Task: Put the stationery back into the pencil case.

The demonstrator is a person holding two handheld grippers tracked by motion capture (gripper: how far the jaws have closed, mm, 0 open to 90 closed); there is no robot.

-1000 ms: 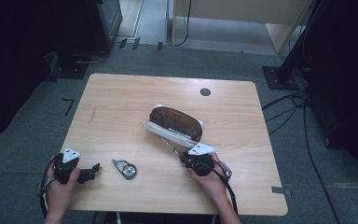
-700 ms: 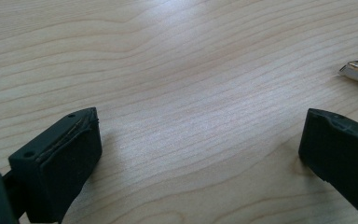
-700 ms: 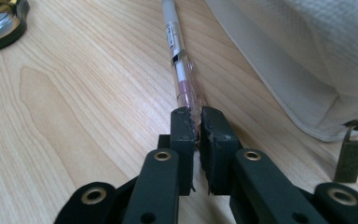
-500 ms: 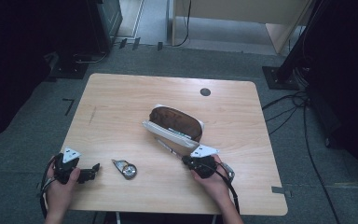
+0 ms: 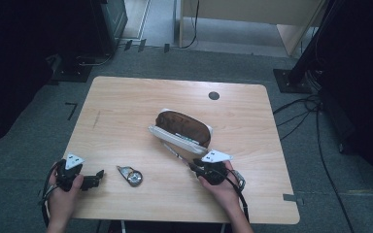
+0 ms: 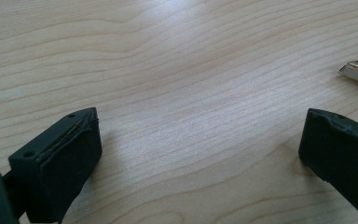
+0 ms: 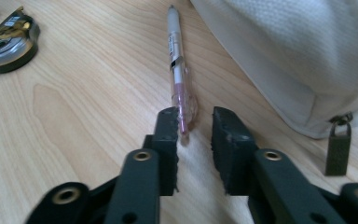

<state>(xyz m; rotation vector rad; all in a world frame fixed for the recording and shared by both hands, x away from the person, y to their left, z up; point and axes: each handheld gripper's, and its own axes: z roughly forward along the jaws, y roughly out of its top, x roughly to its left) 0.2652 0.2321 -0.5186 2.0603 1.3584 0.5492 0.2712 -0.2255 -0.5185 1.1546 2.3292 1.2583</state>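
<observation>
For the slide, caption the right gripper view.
Right tongs part-open around the tip of a pen beside a white pouch.

table (image 5: 126, 111): left half bare | pouch (image 5: 182, 128) blocks centre | tape measure (image 5: 130, 175) near front edge

A clear plastic pen (image 7: 179, 70) with white cap and pink ink lay beside a cream fabric pouch (image 7: 298, 56), brown inside, on the pale wood-grain table (image 5: 126, 107).

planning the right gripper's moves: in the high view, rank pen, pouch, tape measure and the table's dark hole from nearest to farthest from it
1. pen, at the right gripper's jaws
2. pouch, just beyond
3. tape measure, to its left
4. dark hole, near the far edge
</observation>
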